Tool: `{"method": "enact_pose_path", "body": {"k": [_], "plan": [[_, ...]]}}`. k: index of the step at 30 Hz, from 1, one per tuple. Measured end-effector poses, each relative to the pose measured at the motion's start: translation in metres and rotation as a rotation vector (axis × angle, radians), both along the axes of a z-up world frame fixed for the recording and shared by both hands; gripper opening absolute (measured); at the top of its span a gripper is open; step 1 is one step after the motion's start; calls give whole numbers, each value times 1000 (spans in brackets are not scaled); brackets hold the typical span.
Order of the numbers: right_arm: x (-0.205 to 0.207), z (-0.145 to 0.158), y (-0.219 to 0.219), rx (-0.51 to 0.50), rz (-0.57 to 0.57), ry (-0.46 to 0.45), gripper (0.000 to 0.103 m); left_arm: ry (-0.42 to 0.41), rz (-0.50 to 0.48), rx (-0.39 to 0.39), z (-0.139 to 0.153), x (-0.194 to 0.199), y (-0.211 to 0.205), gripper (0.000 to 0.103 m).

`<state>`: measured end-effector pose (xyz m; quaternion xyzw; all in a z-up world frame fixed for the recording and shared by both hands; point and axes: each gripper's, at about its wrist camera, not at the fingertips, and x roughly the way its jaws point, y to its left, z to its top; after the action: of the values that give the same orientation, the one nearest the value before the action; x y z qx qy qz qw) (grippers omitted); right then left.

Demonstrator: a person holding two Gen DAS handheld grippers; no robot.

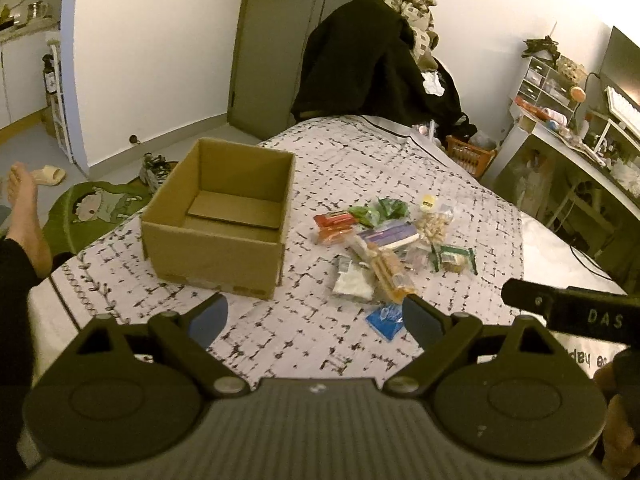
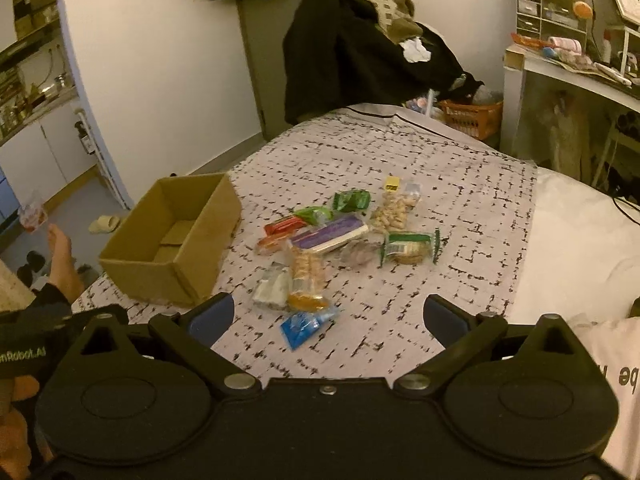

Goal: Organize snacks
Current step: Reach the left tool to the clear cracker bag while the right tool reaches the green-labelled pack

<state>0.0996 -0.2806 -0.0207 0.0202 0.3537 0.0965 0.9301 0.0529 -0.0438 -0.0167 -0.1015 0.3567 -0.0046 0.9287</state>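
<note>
An empty open cardboard box (image 1: 218, 220) (image 2: 172, 236) stands on the patterned bed cover (image 1: 360, 168) (image 2: 440, 184). To its right lies a pile of snack packets: red bars (image 1: 334, 224) (image 2: 280, 232), green packets (image 1: 380, 210) (image 2: 350, 200), a purple pack (image 1: 388, 236) (image 2: 328, 234), a nut bag (image 1: 434, 224) (image 2: 394, 210), a cracker sleeve (image 1: 390, 272) (image 2: 306, 276), a white packet (image 1: 354, 282) (image 2: 272, 290), a blue packet (image 1: 384, 318) (image 2: 306, 326) and a green-edged cookie pack (image 1: 456, 260) (image 2: 408, 250). My left gripper (image 1: 314, 316) is open and empty, near the blue packet. My right gripper (image 2: 328, 316) is open and empty above the blue packet.
A chair piled with dark clothes (image 1: 372, 60) (image 2: 360, 48) stands past the bed's far end. An orange basket (image 1: 470, 156) (image 2: 472, 118) and a cluttered desk (image 1: 580, 140) (image 2: 568, 64) are at the right. A person's bare foot (image 1: 24, 216) (image 2: 62, 256) is at the left.
</note>
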Motion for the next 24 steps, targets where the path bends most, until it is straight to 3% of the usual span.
{"method": "enact_pose_path", "body": {"k": [7,15,18,24], "plan": [[30,-7,-20,49,-54,32,100,1,-2,15,-8,22,-15,90],[58,-22,-30,78,-72,68,91,25,9,-9,-23,49,-25,90],[72,-32,-36,98,-99,104,86,38,17,-10,-31,60,-30,86],[93,-48,-45,131,-124,152,86,79,16,0,-49,84,-40,76]]}}
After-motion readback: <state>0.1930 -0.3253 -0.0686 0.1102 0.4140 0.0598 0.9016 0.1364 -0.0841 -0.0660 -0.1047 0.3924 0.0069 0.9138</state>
